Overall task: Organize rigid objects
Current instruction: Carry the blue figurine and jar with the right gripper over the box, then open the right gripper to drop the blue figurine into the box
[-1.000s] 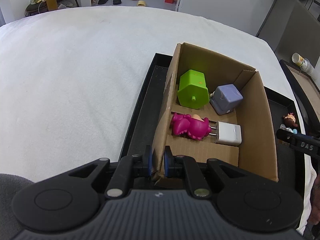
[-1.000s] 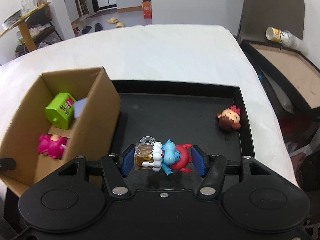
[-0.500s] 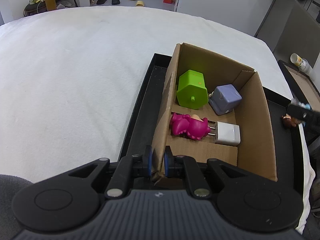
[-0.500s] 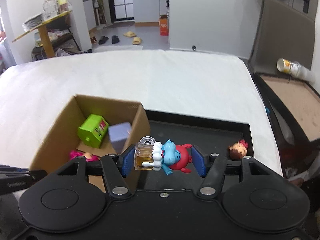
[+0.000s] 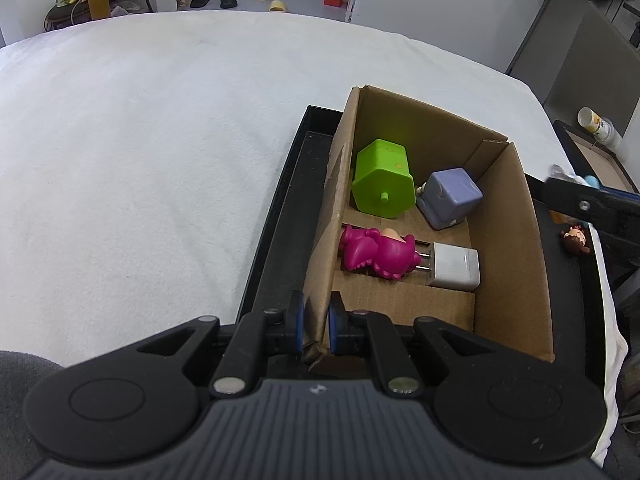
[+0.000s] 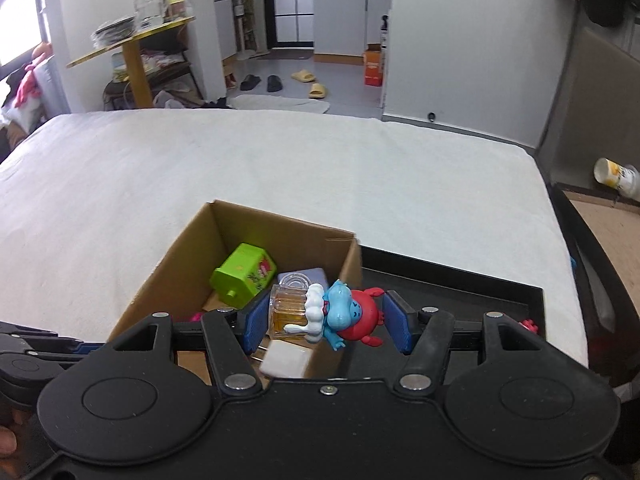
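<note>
Your right gripper [image 6: 327, 322] has its jaws pinching a small figurine set [image 6: 326, 312]: a blue-and-red cartoon figure joined to an amber glass bottle, lying crosswise between the blue pads. It hangs above the near right corner of the cardboard box [image 6: 236, 228], roughly over the box's right wall.

Your left gripper [image 5: 315, 326] has its jaws pressed onto the near end of the box's left wall [image 5: 320, 264] (the cardboard edge sits between the two blue pads).

Inside the box lie a green hexagonal toy [image 5: 382, 188], a lavender cube [image 5: 450, 198] just beside it, a magenta figure [image 5: 376, 254] and a white plug adapter [image 5: 454, 266] whose prongs reach the figure.

The box stands in a black tray [image 5: 276, 232] on the white bed [image 5: 140, 140]. A small brown-haired doll [image 5: 576, 238] lies on the tray, right of the box.
</note>
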Action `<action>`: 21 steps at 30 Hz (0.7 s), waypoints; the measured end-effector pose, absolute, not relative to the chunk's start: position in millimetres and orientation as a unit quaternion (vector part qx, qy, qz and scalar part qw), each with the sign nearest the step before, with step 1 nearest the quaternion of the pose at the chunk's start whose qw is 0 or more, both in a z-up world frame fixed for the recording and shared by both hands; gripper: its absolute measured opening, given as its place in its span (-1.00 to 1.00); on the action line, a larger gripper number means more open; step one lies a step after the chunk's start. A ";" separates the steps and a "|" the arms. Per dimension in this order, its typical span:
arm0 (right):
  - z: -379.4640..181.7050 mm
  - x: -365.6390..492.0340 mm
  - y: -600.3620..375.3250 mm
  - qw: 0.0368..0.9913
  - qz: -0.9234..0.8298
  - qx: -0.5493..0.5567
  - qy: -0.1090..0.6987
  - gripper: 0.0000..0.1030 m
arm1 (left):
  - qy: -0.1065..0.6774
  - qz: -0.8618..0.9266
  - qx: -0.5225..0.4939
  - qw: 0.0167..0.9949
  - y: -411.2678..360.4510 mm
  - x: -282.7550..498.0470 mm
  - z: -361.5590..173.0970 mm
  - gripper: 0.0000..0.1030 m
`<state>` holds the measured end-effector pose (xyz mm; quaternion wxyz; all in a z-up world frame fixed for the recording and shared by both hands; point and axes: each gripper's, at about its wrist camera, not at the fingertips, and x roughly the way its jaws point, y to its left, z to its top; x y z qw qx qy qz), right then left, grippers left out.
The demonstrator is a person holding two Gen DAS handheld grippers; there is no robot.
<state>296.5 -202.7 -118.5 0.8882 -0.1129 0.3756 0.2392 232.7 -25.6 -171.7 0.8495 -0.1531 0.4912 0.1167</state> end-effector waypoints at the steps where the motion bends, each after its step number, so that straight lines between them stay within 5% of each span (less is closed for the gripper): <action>1: -119.0 296.2 -199.0 0.887 0.243 -0.115 0.375 0.13 | 0.491 0.116 -0.154 0.850 -25.4 232.6 -171.8 -0.79; 21: -148.4 306.6 -142.1 0.857 0.273 -0.141 0.414 0.14 | 0.491 0.100 -0.173 0.848 -15.5 231.9 -174.0 -0.78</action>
